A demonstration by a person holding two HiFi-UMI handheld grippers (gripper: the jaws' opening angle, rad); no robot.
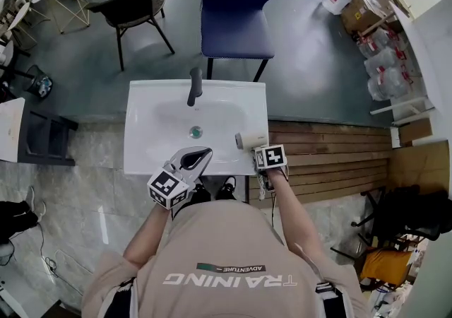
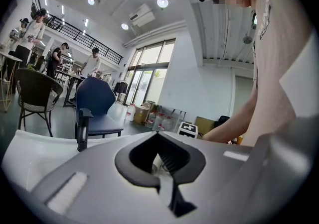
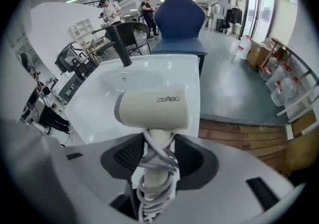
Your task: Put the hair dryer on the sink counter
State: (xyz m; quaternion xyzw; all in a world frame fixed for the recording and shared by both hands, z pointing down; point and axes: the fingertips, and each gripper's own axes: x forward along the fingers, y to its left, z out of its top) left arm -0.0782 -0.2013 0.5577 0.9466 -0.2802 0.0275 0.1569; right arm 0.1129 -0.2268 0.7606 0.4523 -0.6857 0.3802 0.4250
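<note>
We have the hair dryer (image 3: 157,107) in our right claw (image 3: 159,143): its jaws are closed on the handle (image 3: 157,138), the ribbed pads pressing from either side against the cord (image 3: 155,161) that is wound round it. The pale barrel sticks out past the jaw tips and lies crosswise, its mouth turned to our left. From the head view, the dryer sits over the right-hand rim of the white sink counter (image 1: 141,141), just beside the basin and well to the right of the black tap (image 1: 194,87). Whether it already rests on that rim or hangs just above it, we cannot tell.

Our left claw (image 1: 206,152) hovers at the near edge of the counter, jaws brought together with nothing between them.

We judge the dryer to be light and stiff, a hard plastic shell smooth enough to slip. Its weight sits in the barrel, beyond our grip, so it will want to tip forward or twist. The handle looks to us the right place to hold it, since the barrel is too wide and round for these jaws. The cord wraps give the pads a softer, surer bite, though a loose loop could shift under them. On so narrow a rim the round barrel might roll into the basin or off the outer edge, so we would lay it down with the handle flat to steady it
</note>
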